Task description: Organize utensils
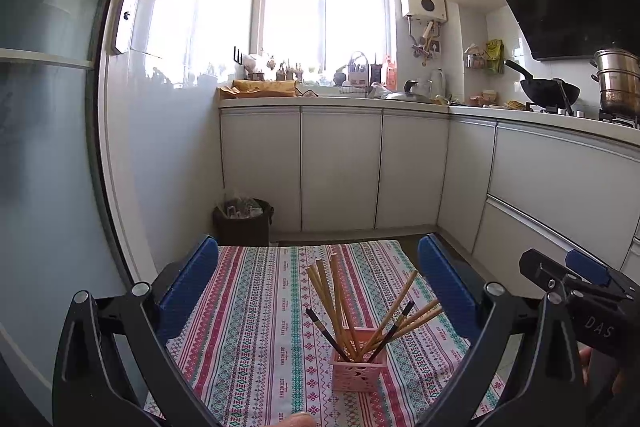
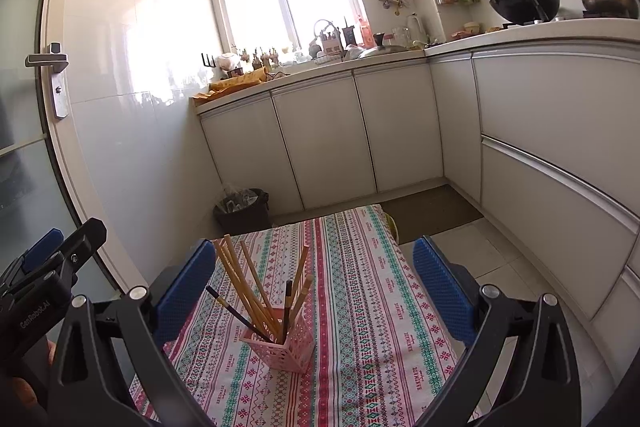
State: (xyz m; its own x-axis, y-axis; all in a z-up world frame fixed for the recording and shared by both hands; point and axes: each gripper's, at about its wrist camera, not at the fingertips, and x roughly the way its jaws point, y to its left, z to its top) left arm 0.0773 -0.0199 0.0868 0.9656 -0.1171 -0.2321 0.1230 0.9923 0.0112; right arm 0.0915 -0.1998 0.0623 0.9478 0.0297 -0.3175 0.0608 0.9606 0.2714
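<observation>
Both tongs are wide open and hold nothing.

From the left wrist camera, the left gripper (image 1: pixel 318 291) has its two blue pads far apart, one on each side of the picture. Between them, and a bit lower down, stands a small pink basket (image 1: pixel 359 371) on a table with a striped cloth (image 1: pixel 256 327). The basket is not touching either pad. It sits a little closer to the right pad than to the left one. Brown chopsticks (image 1: pixel 336 303) stick up out of the basket and fan out in many directions. Two dark chopsticks (image 1: pixel 326 334) lean out among them, one to each side. At the right edge of this picture the right gripper (image 1: pixel 576 273) shows from the side, away from the basket.

From the right wrist camera, the right gripper (image 2: pixel 314 289) is also spread wide, with a blue pad on each side. The pink basket (image 2: pixel 286 349) stands on the striped cloth (image 2: pixel 380 307) between the pads, closer to the left pad, and touches neither. The brown chopsticks (image 2: pixel 244 291) lean up toward the left pad, and their tips come near it. The dark chopsticks (image 2: pixel 287 307) stand among them. The left gripper (image 2: pixel 60 255) shows at the left edge, off to the side of the table.

Behind the table are white cupboards (image 2: pixel 320 131) and a dark bin (image 2: pixel 242 211) on the floor.
</observation>
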